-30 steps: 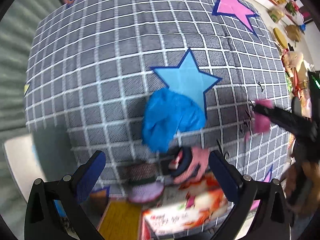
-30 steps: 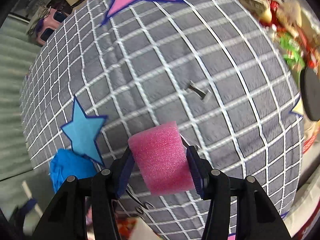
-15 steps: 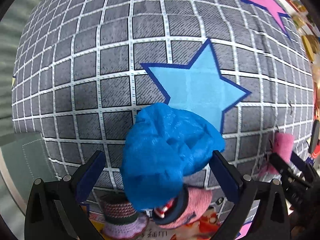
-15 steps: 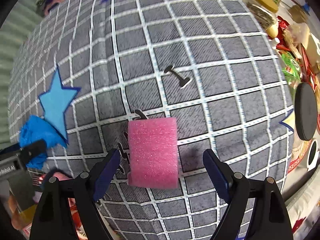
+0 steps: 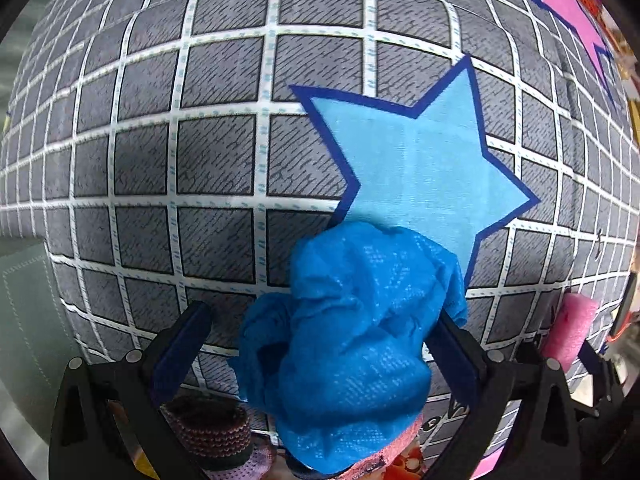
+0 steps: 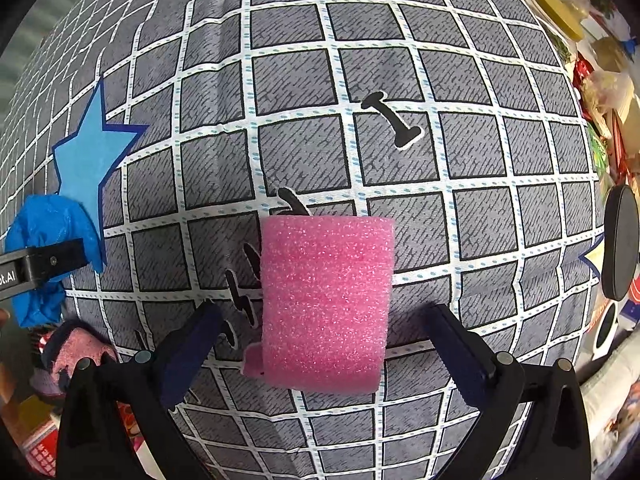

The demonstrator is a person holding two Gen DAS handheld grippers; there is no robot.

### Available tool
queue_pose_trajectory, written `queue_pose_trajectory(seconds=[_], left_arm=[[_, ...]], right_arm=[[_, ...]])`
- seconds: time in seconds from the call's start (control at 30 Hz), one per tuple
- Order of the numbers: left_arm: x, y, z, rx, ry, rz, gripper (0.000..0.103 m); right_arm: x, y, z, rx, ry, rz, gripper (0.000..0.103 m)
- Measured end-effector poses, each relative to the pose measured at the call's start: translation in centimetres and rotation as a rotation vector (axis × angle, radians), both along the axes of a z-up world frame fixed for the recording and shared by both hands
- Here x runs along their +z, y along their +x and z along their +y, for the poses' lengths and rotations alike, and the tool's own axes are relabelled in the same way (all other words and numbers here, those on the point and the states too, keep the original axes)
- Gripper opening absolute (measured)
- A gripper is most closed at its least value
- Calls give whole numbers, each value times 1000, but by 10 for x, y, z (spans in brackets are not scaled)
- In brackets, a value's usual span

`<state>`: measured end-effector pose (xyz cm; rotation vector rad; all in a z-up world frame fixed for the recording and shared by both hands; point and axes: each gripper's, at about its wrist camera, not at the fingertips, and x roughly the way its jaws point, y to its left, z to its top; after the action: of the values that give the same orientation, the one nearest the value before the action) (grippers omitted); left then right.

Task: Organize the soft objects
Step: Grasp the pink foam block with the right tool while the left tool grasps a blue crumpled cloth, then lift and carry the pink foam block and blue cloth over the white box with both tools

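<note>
On a grey checked cloth [image 6: 296, 80], the pink foam block [image 6: 326, 304] lies set down between the right gripper [image 6: 320, 344]'s just-opened jaws, while the left gripper [image 5: 316, 344], jaws wide apart, straddles the crumpled blue fabric [image 5: 348, 340], apparently not yet gripped.

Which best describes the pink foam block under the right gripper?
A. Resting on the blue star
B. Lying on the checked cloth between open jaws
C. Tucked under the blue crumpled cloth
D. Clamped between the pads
B: the pink foam block lies on the checked cloth, and the right gripper has jaws standing clear of both its sides.
</note>
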<state>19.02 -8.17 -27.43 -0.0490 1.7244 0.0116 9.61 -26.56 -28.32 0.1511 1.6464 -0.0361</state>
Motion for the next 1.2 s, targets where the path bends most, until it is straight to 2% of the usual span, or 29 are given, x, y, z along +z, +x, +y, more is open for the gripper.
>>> queue_pose_trajectory(seconds=[0.13, 0.23, 0.27, 0.3, 0.33, 0.37, 0.4, 0.43, 0.57, 0.6, 0.77, 0.93, 1.03, 1.2], left_arm=[[0, -17, 19, 2, 0, -15, 103], [4, -15, 25, -5, 3, 46, 102], [4, -16, 26, -2, -3, 48, 97], [6, -16, 24, -10, -3, 37, 94], [10, -16, 21, -34, -1, 18, 81], [17, -20, 14, -84, -2, -10, 61], [21, -21, 9, -118, -5, -22, 47], [25, -23, 2, -161, -16, -27, 29], [52, -38, -20, -297, 20, -114, 29], [62, -43, -23, -318, 5, -135, 29], [106, -62, -28, -347, -85, -215, 29], [153, -75, -17, -323, -170, -261, 29], [183, -65, -22, -330, -178, -283, 29], [205, -78, -12, -359, -169, -313, 29]], right_arm=[[4, -2, 12, 9, -3, -22, 103], [14, -2, 13, 9, -2, -5, 103], [17, 0, 9, 8, -6, 1, 101], [20, -1, 9, 0, -9, -3, 93], [26, 0, 4, -2, -9, -9, 86], [31, -1, 3, -1, -11, -19, 68], [37, -1, 3, 1, -11, -30, 47], [41, -1, 2, 2, -6, -35, 47], [45, 0, -6, -35, 41, -11, 47], [49, -1, -9, -53, 55, -10, 47], [73, -5, -22, -132, 128, -22, 47], [107, -15, -32, -215, 190, -60, 47], [122, -25, -33, -243, 217, -77, 47], [136, -50, -24, -272, 234, -86, 47]])
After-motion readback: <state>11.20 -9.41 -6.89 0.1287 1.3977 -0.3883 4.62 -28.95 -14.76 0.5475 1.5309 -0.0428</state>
